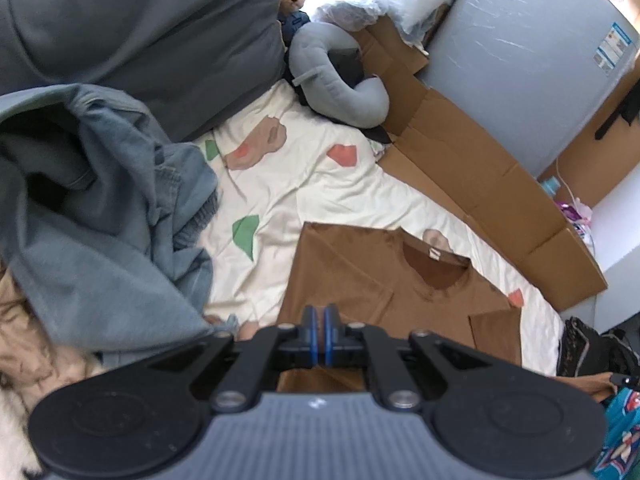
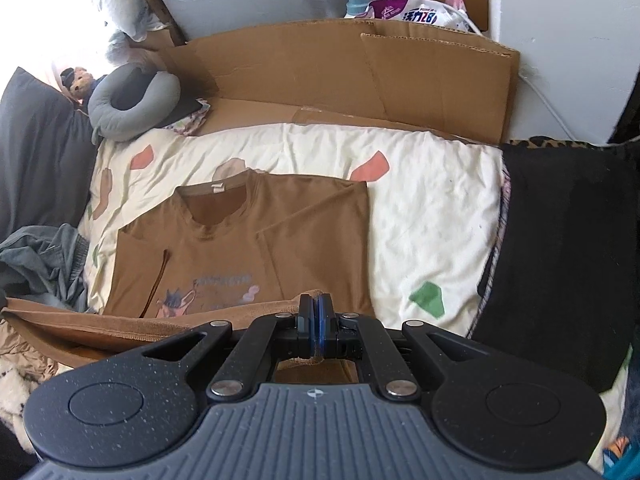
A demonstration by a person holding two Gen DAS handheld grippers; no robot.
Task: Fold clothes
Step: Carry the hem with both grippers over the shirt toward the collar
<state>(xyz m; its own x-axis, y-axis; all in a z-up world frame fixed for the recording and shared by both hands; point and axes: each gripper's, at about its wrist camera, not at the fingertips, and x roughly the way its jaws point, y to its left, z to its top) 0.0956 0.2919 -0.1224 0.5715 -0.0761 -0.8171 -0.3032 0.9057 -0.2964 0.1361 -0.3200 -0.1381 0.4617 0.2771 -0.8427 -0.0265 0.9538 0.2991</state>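
Lying flat on the cream bedsheet (image 2: 432,216), the brown t-shirt (image 2: 248,240) has its collar toward the cardboard (image 2: 360,76) and both sleeves folded in, so the side edges run pretty straight. Its bottom hem is lifted up off the bed. The right gripper (image 2: 316,312) is clenched on that hem, with brown fabric pinched between the 2 blue pads. The left gripper (image 1: 319,320) is closed tight too, sitting right over the shirt's lower part, and it looks like cloth is caught in there.

Room-wise: bare sheet opens up to the right of the shirt until a black blanket (image 2: 560,248). On the other side a heap of blue-grey clothes (image 1: 100,208) crowds in near the shirt's edge. A grey neck pillow (image 1: 332,76) sits up by the dark pillow (image 1: 152,32), well apart from the shirt.

Behind the cardboard a bottle (image 2: 356,2) and a printed bag (image 2: 408,12) are tucked against the wall.
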